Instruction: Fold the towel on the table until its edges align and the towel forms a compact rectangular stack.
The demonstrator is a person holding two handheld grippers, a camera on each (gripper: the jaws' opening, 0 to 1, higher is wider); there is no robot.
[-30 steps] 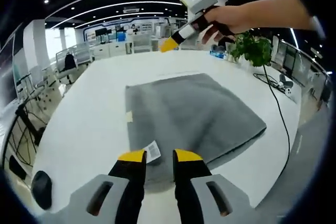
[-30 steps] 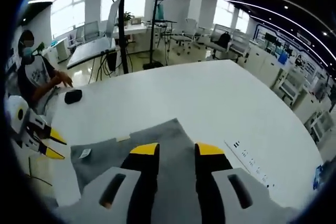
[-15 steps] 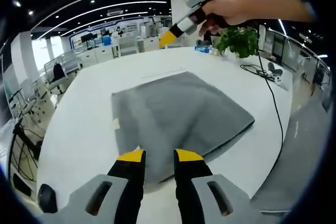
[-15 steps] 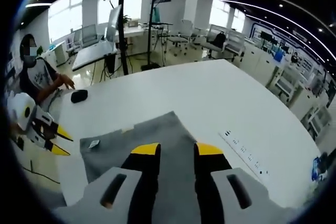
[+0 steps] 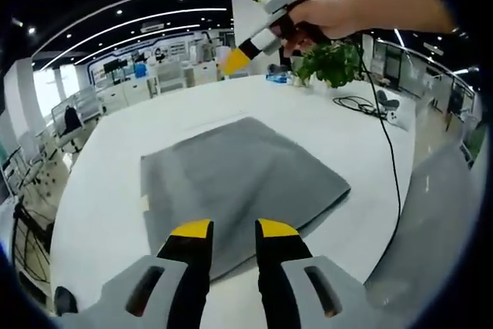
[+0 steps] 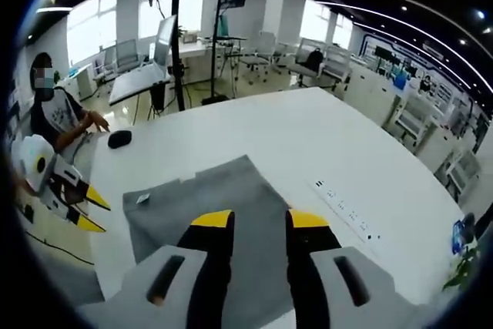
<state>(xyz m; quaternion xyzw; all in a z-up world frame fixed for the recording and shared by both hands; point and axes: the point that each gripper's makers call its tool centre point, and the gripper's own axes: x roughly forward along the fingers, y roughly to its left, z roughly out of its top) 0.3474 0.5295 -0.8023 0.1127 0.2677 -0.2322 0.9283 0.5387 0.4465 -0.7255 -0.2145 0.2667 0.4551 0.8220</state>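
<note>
Here, your left gripper point(image 5: 233, 227) hangs above the near edge of the towel point(image 5: 239, 175), its yellow-tipped jaws apart and holding nothing. The grey towel lies flat on the white table point(image 5: 108, 190) as a folded rectangle, with a small pale tag at its left edge. In the left gripper view your right gripper point(image 5: 235, 61) is raised well above the far side of the towel, held in your hand point(image 5: 312, 21), its yellow tips pointing down and left; from this side you cannot tell how its jaws stand. That view also gives you a potted plant point(image 5: 331, 61) near the far edge of the table and a black cable point(image 5: 389, 152) running along the right side of the tabletop.

The right gripper view looks the other way. Your right gripper's own jaws rise over the towel point(image 6: 223, 206), apart and empty point(image 6: 259, 219). The left gripper point(image 6: 85, 209) enters at the left edge, off the towel, its two yellow tips spread. The small white label point(image 6: 142, 199) lies on the towel's left corner. A black computer mouse point(image 6: 119, 139) rests on the table point(image 6: 308, 136) beyond the towel, and a seated person point(image 6: 58, 117) reaches a hand toward it. A row of small dark marks point(image 6: 343, 211) runs across the tabletop to the right of the towel.

The room is an open office: desks and chairs point(image 6: 269, 48), a dark stand point(image 6: 176, 36) behind the table, windows, and curved ceiling light strips point(image 5: 139, 17).
</note>
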